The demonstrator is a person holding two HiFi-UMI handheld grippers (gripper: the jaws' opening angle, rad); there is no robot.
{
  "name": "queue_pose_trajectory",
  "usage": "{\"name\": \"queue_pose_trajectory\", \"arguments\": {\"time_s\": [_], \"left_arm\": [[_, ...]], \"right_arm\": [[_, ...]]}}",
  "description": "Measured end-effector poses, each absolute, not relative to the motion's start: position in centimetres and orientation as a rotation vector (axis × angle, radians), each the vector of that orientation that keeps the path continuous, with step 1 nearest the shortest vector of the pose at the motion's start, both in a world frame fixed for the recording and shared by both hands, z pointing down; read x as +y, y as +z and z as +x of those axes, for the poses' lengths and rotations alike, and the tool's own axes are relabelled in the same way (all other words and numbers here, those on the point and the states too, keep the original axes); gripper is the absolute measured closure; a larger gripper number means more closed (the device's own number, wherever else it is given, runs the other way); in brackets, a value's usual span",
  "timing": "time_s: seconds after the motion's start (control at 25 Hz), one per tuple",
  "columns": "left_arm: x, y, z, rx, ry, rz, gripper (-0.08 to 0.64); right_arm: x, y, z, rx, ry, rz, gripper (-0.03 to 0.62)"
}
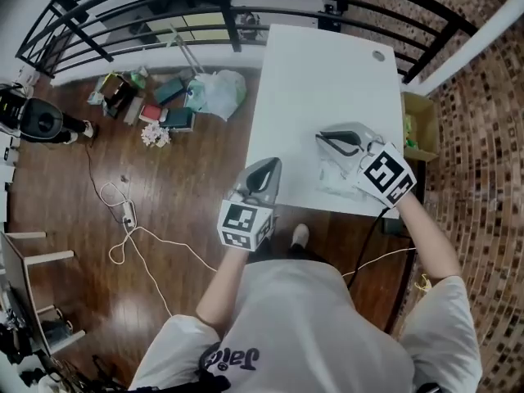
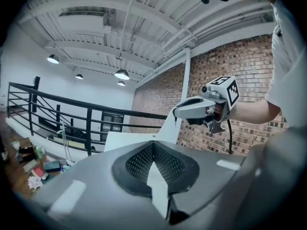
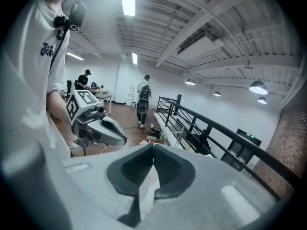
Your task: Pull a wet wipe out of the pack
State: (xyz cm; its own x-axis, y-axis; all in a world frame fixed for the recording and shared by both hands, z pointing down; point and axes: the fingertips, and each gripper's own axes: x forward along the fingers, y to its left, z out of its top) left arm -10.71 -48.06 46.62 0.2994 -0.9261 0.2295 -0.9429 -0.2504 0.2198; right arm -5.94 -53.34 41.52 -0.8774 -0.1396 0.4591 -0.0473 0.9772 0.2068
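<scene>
My right gripper (image 1: 325,138) hovers over the white table's (image 1: 311,64) near right part, jaws shut. A white, crumpled wet wipe (image 1: 336,175) hangs from them; in the left gripper view it is a pale sheet (image 2: 168,124) trailing from that gripper's (image 2: 176,112) tip. In the right gripper view the pads meet (image 3: 153,152) with a white strip (image 3: 146,191) pinched between them. My left gripper (image 1: 267,167) is just off the table's near left edge, above the floor. Its jaws look shut (image 2: 153,145), and a pale strip shows behind the pads. I cannot pick out the pack.
A black railing (image 1: 164,6) runs behind the table, with bags and boxes (image 1: 176,101) on the wooden floor below it. A white cable (image 1: 123,219) lies on the floor at left. A cardboard box (image 1: 419,125) and brick wall are at right. People (image 3: 143,107) stand far off.
</scene>
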Motion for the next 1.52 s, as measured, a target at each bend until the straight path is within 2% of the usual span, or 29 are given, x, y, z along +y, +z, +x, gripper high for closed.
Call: {"name": "queue_pose_trajectory", "arguments": {"time_s": [0.2, 0.48, 0.96, 1.16, 1.52], "left_arm": [[-46.4, 47.8, -14.0, -1.777, 0.067, 2.164, 0.543], [-44.8, 50.1, -16.3, -1.814, 0.067, 2.067, 0.544], [-44.0, 53.9, -17.8, -1.79, 0.095, 1.983, 0.544], [-44.1, 54.6, -17.7, -1.778, 0.111, 1.987, 0.544], [-45.0, 53.4, -17.3, -1.74, 0.128, 2.051, 0.544]], "right_arm": [[-53.1, 46.3, -10.0, -2.559, -0.266, 0.081, 0.598], [-53.0, 55.4, -13.5, -2.451, -0.108, 0.063, 0.598], [-51.4, 65.9, -14.8, -2.293, 0.012, 0.075, 0.597], [-51.4, 67.5, -14.8, -2.283, 0.041, 0.127, 0.546], [-52.6, 63.2, -14.0, -2.373, 0.079, 0.249, 0.545]]}}
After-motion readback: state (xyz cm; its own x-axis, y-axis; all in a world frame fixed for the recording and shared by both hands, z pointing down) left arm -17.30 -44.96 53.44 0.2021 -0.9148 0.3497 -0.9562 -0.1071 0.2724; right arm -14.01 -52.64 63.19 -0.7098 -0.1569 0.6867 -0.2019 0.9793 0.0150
